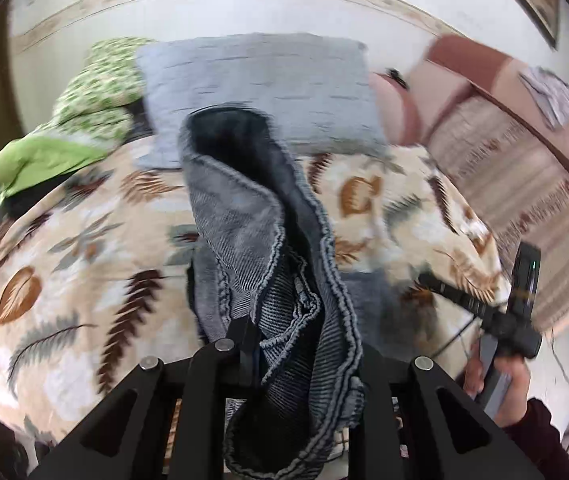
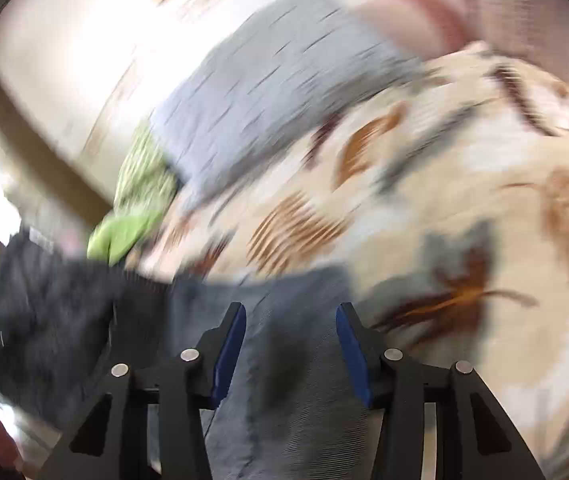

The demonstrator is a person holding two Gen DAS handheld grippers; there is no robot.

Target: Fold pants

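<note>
Pants (image 1: 284,280): ribbed grey-blue denim with puckered seams, bunched and lifted above the leaf-print bed (image 1: 64,280). Left gripper (image 1: 280,344): jaws pinching the pants. Right gripper (image 2: 290,344): blue-padded jaws spread over flat denim.

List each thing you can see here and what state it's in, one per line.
Pants: bunched, lifted, hanging from the left tool.
Left tool: shut on the pants.
Right tool: open, over pants fabric.
Grey pillow: lying at the bed's far end.
Green cloth: crumpled beside the pillow.
</note>
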